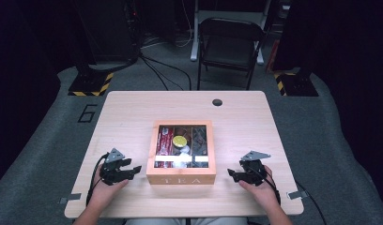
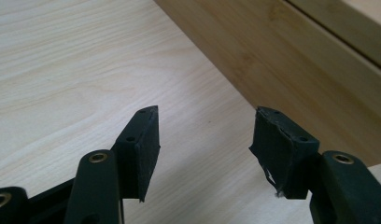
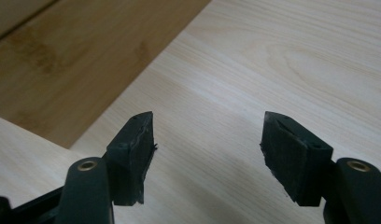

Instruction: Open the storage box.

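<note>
Light wood surface (image 1: 133,112) with a wooden tea box (image 1: 181,177) near the middle, closer to the near edge, "TEA" on its front wall, clear lid showing packets and a round yellow item inside. Left claw (image 1: 133,171) rests on the surface just beside the box's left side, jaws parted, empty. Right claw (image 1: 233,175) near the box's right side, apart from it, jaws parted, empty. Dark round hole (image 1: 217,102) by the far edge. Folding chair (image 1: 229,44) beyond the surface.
</note>
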